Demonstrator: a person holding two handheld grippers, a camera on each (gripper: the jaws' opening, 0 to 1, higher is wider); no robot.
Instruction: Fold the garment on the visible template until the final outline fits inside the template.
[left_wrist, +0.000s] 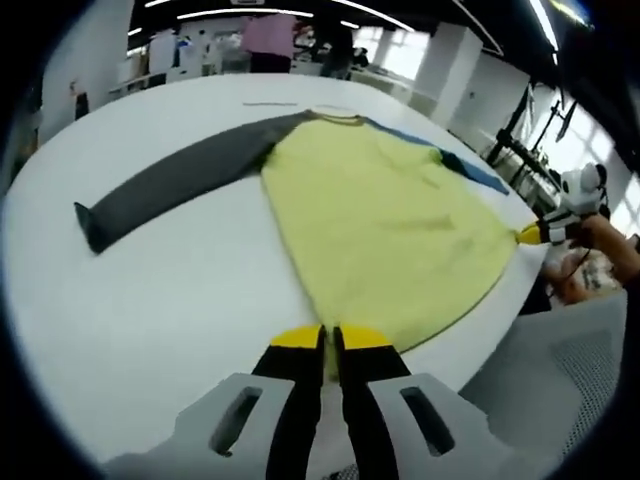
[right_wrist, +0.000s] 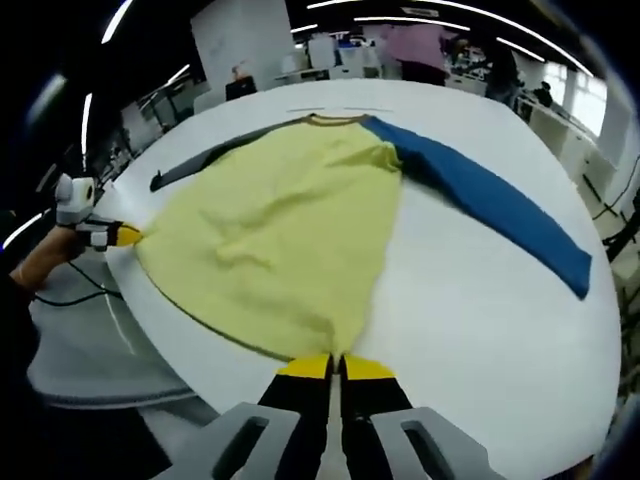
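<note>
Holding the hem at 6 o'clock, the left gripper (left_wrist: 328, 338) and the right gripper (right_wrist: 334, 366) each have their jaws pinched tight on a bottom corner of the shirt (left_wrist: 380, 220). It lies flat and spread out on the white table (left_wrist: 170, 300), so no fold is made yet. Its long way runs from hem to collar (left_wrist: 338, 116), pointing to 12 o'clock, sleeves out wide.

left gripper (left_wrist: 330, 338), right gripper (right_wrist: 335, 366), jaws pinched together
</note>
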